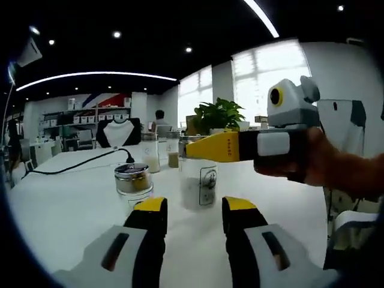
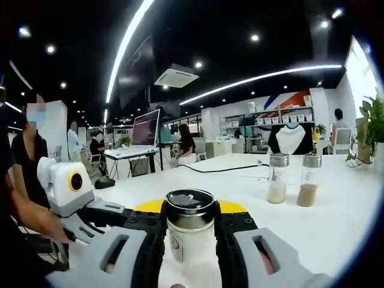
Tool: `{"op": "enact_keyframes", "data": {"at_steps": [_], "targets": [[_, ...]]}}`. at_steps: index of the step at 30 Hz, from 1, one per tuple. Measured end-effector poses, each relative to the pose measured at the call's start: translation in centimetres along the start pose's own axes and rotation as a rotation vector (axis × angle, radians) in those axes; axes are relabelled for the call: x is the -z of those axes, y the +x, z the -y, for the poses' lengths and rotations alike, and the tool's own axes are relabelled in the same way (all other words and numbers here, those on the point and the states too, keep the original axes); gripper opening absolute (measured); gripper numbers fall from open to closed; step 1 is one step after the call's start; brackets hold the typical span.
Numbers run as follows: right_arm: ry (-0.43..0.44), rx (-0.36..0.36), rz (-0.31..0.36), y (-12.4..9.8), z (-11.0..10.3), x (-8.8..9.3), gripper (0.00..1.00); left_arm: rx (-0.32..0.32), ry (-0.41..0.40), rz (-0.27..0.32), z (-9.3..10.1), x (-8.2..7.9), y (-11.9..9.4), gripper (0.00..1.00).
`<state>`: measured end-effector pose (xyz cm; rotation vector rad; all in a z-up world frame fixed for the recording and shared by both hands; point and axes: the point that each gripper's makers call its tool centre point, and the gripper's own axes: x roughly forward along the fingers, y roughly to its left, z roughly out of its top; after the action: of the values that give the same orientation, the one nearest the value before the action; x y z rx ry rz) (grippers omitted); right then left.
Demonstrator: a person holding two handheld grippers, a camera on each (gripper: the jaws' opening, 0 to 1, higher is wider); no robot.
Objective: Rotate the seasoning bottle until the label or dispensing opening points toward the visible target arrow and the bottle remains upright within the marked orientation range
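Our right tool (image 2: 191, 240) pinches the seasoning bottle (image 2: 189, 231) just under its metal cap (image 2: 191, 207), black pads pressed against the glass on both sides. In the left gripper view we see that same tool (image 1: 204, 147) reaching in from the right, its yellow jaw laid across the top of the bottle (image 1: 199, 183), which stands upright on the white table (image 1: 60, 204) with its label (image 1: 208, 186) turned roughly toward us. Our left tool (image 1: 193, 219) hangs spread just short of the bottle, holding nothing.

A squat jar (image 1: 133, 183) with a metal lid stands just beside the bottle, and two more shakers (image 2: 291, 179) stand well apart — none should be bumped. We can make out no target arrow on the table.

We judge the bottle to be stiff, smooth glass, fairly light with powder low inside — slippery under hard pads and breakable if tipped. The best hold looks to be high on the shoulder below the cap, where the right tool already sits; turning slowly about the vertical axis should keep the base flat on the table and stop the glass from skidding out.
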<state>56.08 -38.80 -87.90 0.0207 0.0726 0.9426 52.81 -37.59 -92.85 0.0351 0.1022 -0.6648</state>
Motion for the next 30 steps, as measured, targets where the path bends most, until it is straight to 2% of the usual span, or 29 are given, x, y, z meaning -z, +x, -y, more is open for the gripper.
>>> {"op": "enact_keyframes", "data": {"at_steps": [2, 5, 12, 15, 27, 30], "targets": [[0.009, -0.016, -0.008, 0.4, 0.5, 0.4, 0.28, 0.002, -0.009, -0.01, 0.0, 0.1, -0.3, 0.44], [-0.021, -0.016, -0.027, 0.9, 1.0, 1.0, 0.28, -0.01, 0.026, -0.021, 0.0, 0.2, -1.2, 0.47], [-0.056, -0.036, -0.053, 2.0, 2.1, 1.6, 0.28, -0.04, 0.042, -0.022, -1.2, 0.3, -2.6, 0.54], [-0.045, -0.058, -0.062, 2.2, 2.3, 1.9, 0.28, -0.052, 0.043, -0.022, -1.8, 0.5, -2.8, 0.63], [-0.059, -0.098, -0.09, 2.3, 2.8, 2.7, 0.28, -0.072, 0.043, -0.043, -3.1, 1.4, -2.5, 0.81], [-0.037, -0.12, -0.088, 2.2, 2.8, 2.9, 0.28, -0.047, 0.026, -0.037, -3.0, 1.3, -2.4, 0.84]]}}
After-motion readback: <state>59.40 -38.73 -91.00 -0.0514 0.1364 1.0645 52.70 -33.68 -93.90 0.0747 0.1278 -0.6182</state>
